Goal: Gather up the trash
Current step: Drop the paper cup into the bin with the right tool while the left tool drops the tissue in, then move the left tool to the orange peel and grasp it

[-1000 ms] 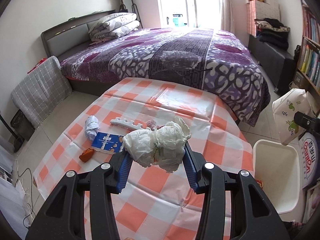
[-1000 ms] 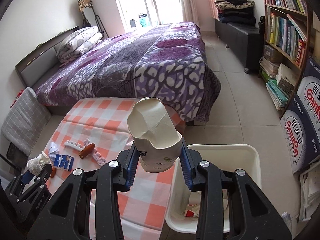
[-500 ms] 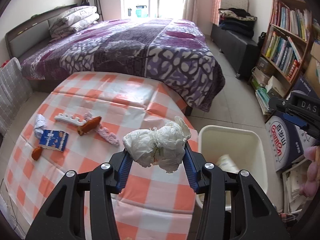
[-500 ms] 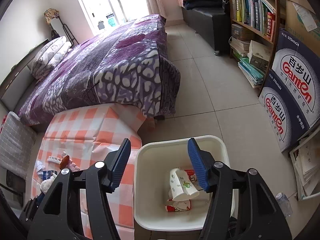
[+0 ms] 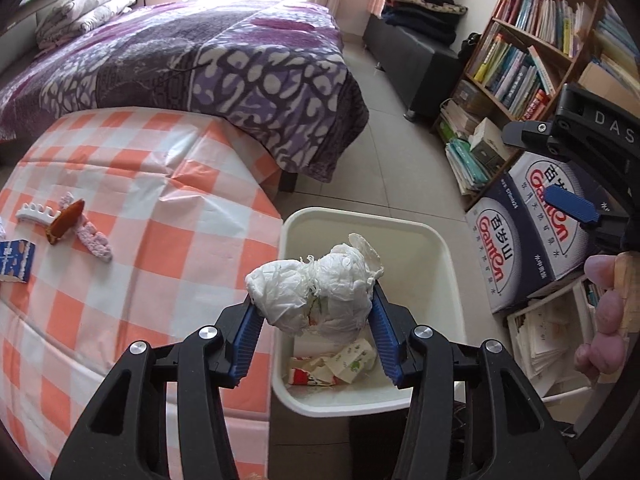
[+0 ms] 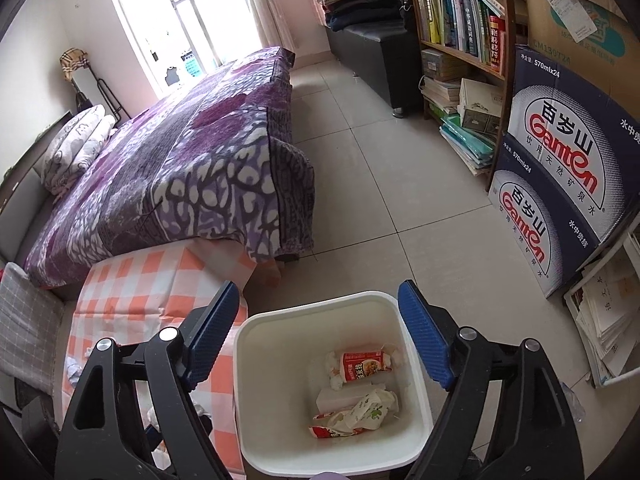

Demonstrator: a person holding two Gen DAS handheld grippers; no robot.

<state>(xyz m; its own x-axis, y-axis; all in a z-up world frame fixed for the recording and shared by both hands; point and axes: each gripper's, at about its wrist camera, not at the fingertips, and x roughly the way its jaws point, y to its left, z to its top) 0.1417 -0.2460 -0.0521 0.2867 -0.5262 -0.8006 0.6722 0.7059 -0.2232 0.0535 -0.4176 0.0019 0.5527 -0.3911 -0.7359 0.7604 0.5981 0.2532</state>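
Note:
My left gripper is shut on a crumpled white plastic bag and holds it over the near edge of the white trash bin. My right gripper is open and empty, high above the same bin. Inside the bin lie a crushed paper cup and a red snack wrapper. One blue finger of the right gripper shows at the right of the left wrist view.
The orange checked table stands left of the bin with a blue carton, a white comb-like piece, a brown item and a pink strip. A purple bed lies behind. Water boxes and a bookshelf stand right.
My left gripper has swung right with the bag, from over the table to over the bin. My right gripper opened, dropped the paper cup into the bin, and rose.

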